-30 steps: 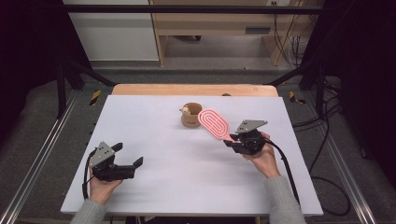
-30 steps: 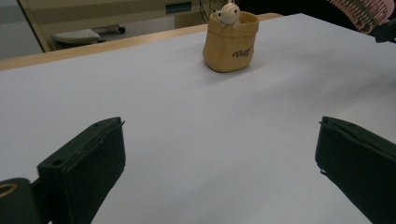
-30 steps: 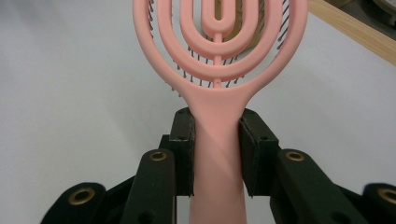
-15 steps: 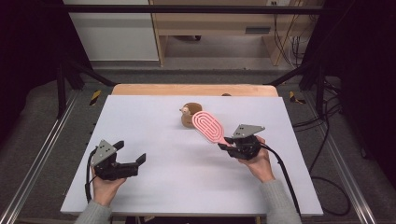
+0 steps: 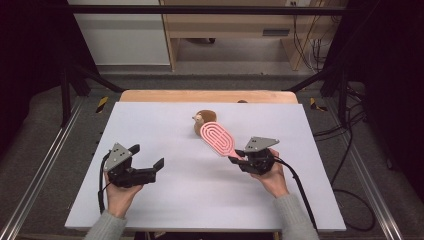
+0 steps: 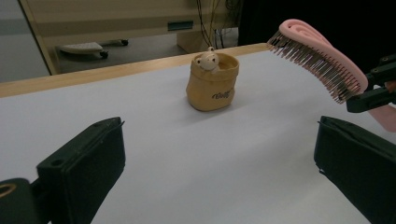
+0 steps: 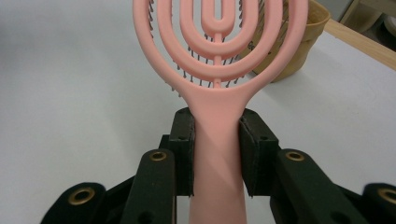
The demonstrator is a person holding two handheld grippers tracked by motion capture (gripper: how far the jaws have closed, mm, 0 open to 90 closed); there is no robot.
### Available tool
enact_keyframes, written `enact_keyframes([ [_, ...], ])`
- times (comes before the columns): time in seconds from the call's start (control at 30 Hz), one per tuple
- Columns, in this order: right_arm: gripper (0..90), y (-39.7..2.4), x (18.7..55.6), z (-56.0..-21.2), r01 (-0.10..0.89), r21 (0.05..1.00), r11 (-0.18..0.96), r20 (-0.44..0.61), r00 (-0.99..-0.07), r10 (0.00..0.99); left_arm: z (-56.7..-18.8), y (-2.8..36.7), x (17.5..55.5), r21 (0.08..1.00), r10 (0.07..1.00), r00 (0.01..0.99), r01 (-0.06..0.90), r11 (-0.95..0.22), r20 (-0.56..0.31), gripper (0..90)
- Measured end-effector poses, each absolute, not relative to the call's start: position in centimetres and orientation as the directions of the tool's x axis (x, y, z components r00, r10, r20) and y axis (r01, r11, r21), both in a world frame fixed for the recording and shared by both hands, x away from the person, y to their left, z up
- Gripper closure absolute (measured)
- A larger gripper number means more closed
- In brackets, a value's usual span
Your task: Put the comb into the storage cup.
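Observation:
A pink hairbrush [image 5: 218, 139] with a ringed open back is held above the white table [image 5: 165, 210], its head tilted up toward a small tan pouch [image 5: 200, 123] with a little cream toy figure in it. My right gripper [image 5: 238, 160] is shut on the brush handle [image 7: 218, 154], pads pressing both sides. In the left gripper view the brush [image 6: 317, 58] shows bristles pointing down, to the right of the pouch [image 6: 212, 84]. My left gripper [image 5: 149, 161] is at the front left of the table, jaws wide apart with nothing between them.
The white table's far edge has a wooden strip [image 5: 207, 96]. Beyond it stand a wooden bench [image 5: 235, 25] and cables on the floor. Metal rails [image 5: 40, 170] run along both sides of the table.
My left gripper has risen and moved a little toward the table's middle. The right gripper with the brush has shifted slightly left and nearer, away from the pouch.

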State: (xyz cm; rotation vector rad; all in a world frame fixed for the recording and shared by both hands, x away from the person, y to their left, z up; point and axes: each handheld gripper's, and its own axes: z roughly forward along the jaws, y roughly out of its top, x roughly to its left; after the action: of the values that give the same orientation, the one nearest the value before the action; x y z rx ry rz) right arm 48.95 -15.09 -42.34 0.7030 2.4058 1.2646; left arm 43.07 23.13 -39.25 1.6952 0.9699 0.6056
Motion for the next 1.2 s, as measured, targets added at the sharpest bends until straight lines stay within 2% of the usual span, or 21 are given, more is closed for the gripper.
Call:
enact_keyframes([
  [0.73, 69.7, -13.5, 48.3, -42.8, 0.233, 0.852, 0.468, -0.060, -0.845, 0.531, -37.3, 17.3, 44.9, 0.946, 0.784, 0.616, 0.293, -0.136, -0.078, 1.9],
  [1.2, 69.6, -12.4, 47.8, -42.5, 0.212, 0.871, 0.444, -0.048, -0.862, 0.504, -36.7, 15.3, 45.6, 0.942, 0.772, 0.629, 0.307, -0.137, -0.093, 1.9],
])
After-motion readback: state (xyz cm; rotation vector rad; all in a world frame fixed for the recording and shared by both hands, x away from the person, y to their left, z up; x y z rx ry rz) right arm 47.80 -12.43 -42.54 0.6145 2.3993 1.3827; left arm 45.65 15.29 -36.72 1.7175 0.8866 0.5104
